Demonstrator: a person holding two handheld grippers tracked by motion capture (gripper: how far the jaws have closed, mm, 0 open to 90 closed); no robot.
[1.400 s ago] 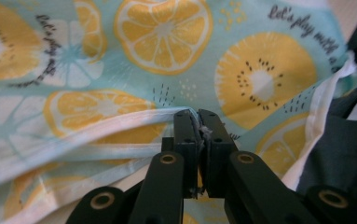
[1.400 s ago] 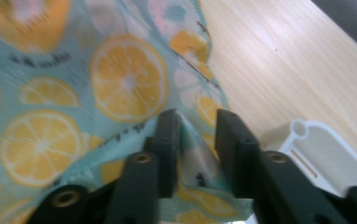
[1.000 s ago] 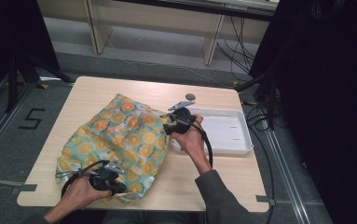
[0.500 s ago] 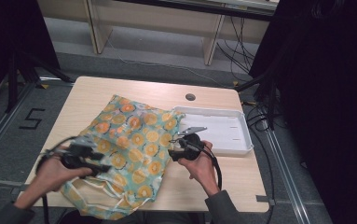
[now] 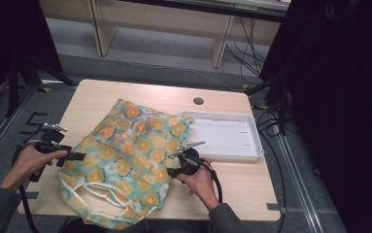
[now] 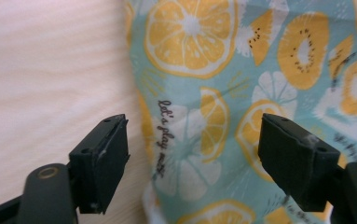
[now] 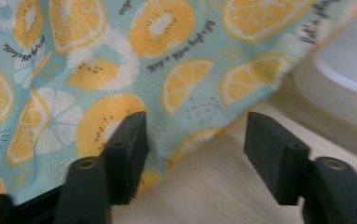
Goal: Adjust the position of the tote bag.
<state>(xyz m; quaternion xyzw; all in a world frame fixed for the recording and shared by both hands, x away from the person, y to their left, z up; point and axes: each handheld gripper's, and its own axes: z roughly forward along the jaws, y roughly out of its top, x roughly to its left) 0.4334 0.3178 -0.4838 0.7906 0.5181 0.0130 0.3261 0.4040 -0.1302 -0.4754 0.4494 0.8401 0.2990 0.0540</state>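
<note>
A teal cloth bag (image 5: 130,155) printed with orange citrus slices lies spread on the wooden table (image 5: 106,97). Its white handles (image 5: 96,194) reach the front edge. My left gripper (image 5: 75,157) is open at the bag's left edge. In the left gripper view its jaws straddle that edge, the gripper (image 6: 192,168) holding nothing, with cloth (image 6: 260,65) on one side and bare wood (image 6: 50,70) on the other. My right gripper (image 5: 174,167) is open at the bag's right edge. In the right gripper view the gripper (image 7: 195,149) hovers over the cloth's hem (image 7: 120,56).
A shallow white tray (image 5: 232,138) sits at the right of the table, its left rim touching the bag; its corner (image 7: 348,60) appears in the right gripper view. A round cable hole (image 5: 198,101) lies near the back edge. Black stands and cables surround the table.
The left gripper moved from the bag's lower front corner up to its left edge. The right gripper came down from the bag's upper right corner to its right edge. The bag shifted forward.
</note>
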